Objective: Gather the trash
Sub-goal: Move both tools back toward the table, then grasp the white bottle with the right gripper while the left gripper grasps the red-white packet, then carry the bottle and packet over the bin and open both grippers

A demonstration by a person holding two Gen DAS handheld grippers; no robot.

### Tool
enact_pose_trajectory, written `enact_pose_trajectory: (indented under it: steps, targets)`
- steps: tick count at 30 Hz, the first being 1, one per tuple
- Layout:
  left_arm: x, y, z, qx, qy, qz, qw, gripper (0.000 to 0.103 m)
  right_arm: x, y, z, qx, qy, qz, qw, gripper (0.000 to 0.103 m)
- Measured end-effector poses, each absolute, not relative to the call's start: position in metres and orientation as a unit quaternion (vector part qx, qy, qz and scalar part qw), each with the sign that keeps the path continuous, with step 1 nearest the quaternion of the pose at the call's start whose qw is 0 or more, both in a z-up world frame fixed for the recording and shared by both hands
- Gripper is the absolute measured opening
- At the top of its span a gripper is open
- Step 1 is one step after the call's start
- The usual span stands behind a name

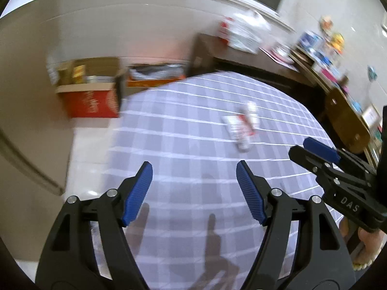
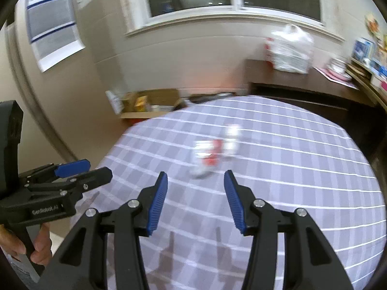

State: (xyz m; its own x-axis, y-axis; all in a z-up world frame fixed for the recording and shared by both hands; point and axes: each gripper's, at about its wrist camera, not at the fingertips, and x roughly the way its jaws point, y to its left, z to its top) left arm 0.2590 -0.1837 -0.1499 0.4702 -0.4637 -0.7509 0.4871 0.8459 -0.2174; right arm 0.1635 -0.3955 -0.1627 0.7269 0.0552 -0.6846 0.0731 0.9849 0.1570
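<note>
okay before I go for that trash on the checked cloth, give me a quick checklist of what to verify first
1. Left gripper open and empty: ok.
2. Right gripper open and empty: ok.
3. Wrappers in view on the tablecloth: ok, red and white, blurred.
4. Nothing lying between right gripper and wrappers: ok.
5. How many pieces there are: cannot tell, blur.
6. Somewhere to drop them: cannot tell; only a cardboard box on the floor shows.

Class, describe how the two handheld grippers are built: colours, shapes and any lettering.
Both the left gripper and right gripper are black plastic with triangular cut-outs, silver rivets and ribbed blue pads on the fingers. Seen from the side, one body reads "DAS", the other "GenRobot.AI". A bare hand grips a handle.
</note>
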Motion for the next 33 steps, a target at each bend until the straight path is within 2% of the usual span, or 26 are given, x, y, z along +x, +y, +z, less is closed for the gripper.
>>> enact_pose_trajectory:
  steps: [5,11,12,13,14,15,18,23,30,32,33]
  targets:
    - [0.270,-0.255,-0.172,0.059,0.444,-0.297,0.843,0.071,0.164,-0.459,-0.179,0.117,0.374,-0.035,0.919,0.050]
    - [0.289,-0.291,-0.194,0.078,0.450,-0.285,0.843,0.071,0.183,-0.487,-0.195,0.143,0.386,-0.028,0.911,0.051]
    - [0.293,-0.293,-0.195,0.078,0.449,-0.286,0.843,0.067,0.188,-0.487,-0.197,0.144,0.388,-0.027,0.910,0.052]
    - [0.295,-0.295,-0.196,0.077,0.450,-0.289,0.841,0.051,0.193,-0.487,-0.198,0.146,0.389,-0.023,0.909,0.052]
    - [0.298,-0.296,-0.197,0.078,0.449,-0.287,0.843,0.045,0.197,-0.487,-0.199,0.148,0.390,-0.019,0.909,0.052]
    - [0.300,-0.294,-0.197,0.079,0.447,-0.290,0.843,0.030,0.201,-0.486,-0.199,0.151,0.391,-0.016,0.908,0.052]
    - [0.310,-0.283,-0.195,0.045,0.448,-0.296,0.842,0.019,0.216,-0.480,-0.202,0.157,0.393,-0.006,0.906,0.054]
    - [0.324,-0.256,-0.186,0.029,0.426,-0.246,0.870,0.018,0.244,-0.458,-0.206,0.154,0.396,0.005,0.905,0.058]
    - [0.329,-0.213,-0.177,0.018,0.414,-0.205,0.887,0.018,0.286,-0.437,-0.223,0.132,0.411,-0.012,0.902,0.057]
    - [0.328,-0.200,-0.175,0.017,0.414,-0.205,0.887,0.018,0.292,-0.432,-0.227,0.115,0.413,-0.024,0.903,0.048]
    - [0.327,-0.195,-0.175,0.016,0.414,-0.204,0.887,0.018,0.292,-0.429,-0.225,0.109,0.410,-0.026,0.905,0.026]
